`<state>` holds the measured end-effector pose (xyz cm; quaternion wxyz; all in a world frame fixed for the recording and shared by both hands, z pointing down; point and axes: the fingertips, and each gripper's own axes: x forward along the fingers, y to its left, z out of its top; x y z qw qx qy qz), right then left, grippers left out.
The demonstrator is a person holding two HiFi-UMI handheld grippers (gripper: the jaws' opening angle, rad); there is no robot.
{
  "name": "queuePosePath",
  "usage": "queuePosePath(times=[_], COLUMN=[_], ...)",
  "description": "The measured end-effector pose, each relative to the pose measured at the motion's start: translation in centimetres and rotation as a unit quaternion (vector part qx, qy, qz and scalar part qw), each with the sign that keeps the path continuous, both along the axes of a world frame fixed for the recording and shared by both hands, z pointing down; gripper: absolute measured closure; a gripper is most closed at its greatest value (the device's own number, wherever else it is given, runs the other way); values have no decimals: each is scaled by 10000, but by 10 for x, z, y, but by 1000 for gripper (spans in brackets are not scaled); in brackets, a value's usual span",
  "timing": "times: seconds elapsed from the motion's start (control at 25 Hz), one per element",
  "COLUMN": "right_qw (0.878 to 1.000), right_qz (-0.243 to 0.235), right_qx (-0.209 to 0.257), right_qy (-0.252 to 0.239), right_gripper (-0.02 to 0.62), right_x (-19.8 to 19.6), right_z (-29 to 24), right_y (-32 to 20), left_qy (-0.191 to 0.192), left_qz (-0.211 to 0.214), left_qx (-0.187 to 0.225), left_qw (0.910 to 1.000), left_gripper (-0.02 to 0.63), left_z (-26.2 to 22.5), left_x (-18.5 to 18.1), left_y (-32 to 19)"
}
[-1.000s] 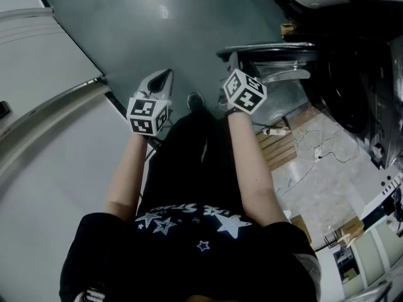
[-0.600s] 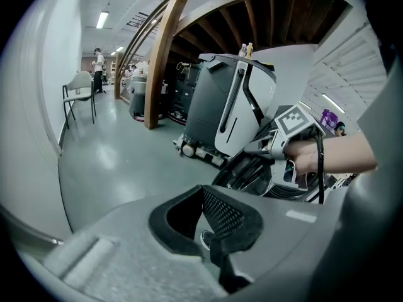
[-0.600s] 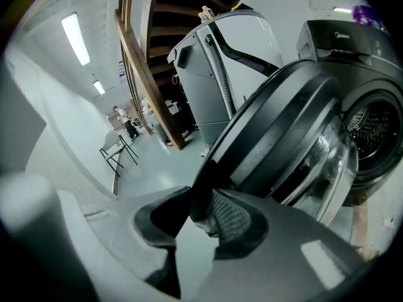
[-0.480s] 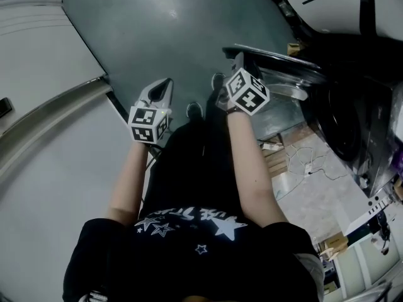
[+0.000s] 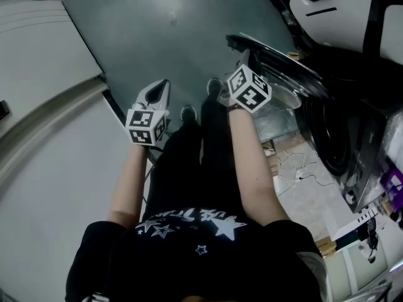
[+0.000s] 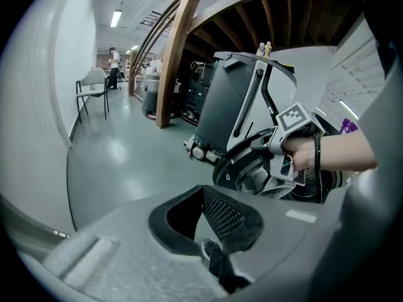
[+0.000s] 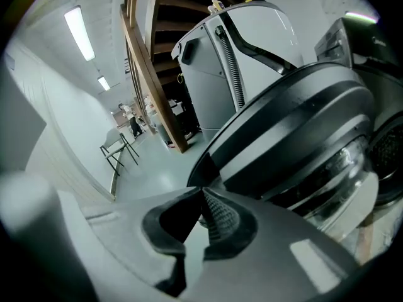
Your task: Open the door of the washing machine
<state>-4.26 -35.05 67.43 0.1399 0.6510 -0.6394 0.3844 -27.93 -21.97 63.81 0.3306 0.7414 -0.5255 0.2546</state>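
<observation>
Black-rimmed round glass washer door [image 7: 296, 131] sits against the right tool [image 7: 201, 194], jaws just closed empty, likely for pushing; left tool [image 6: 203, 190] hangs shut.

Both bare forearms reached up the head view from the lower centre, the left forearm [image 5: 129, 181] left of the middle and the right forearm [image 5: 252, 162] right of it, well apart. The left gripper [image 5: 165, 83] sat left of centre and pointed up-frame and downward, its jaw tips together around nothing. The right gripper [image 7: 201, 190] was held higher and further right. Its jaws had just been closing and now met at the tips, with nothing showing in the hollow behind them. In the left gripper view the right hand [image 6: 308, 156] was wrapped round its handle at the right edge.
</observation>
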Motion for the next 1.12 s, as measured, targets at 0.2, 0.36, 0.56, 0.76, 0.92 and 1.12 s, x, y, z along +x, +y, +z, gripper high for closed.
queuePosePath(times=[0.2,0.36,0.56,0.76,0.92,1.12], right_qw=[10000,9996,9998,9997,9994,9990], right_qz=[16,228,64,73,153,125], right_qx=[74,10,196,246,311,411], right_qy=[14,-139,29,51,41,124], right_gripper=[592,592,592,592,592,592], right_x=[8,21,25,22,20,20], right_z=[2,5,-6,-20,-45,-78], right_y=[-34,-55,-61,-35,-3,45], left_qy=[19,-14,-60,8,117,155], left_qz=[-74,-86,-51,50,78,245], left_qx=[8,-1,133,329,431,674], left_qw=[10000,10000,9999,9994,9990,9973], left_gripper=[595,595,595,595,595,595], left_z=[1,2,-4,-21,-40,-68], left_x=[2,-1,-5,-6,-12,-23], left_y=[-9,-14,-19,-7,13,41])
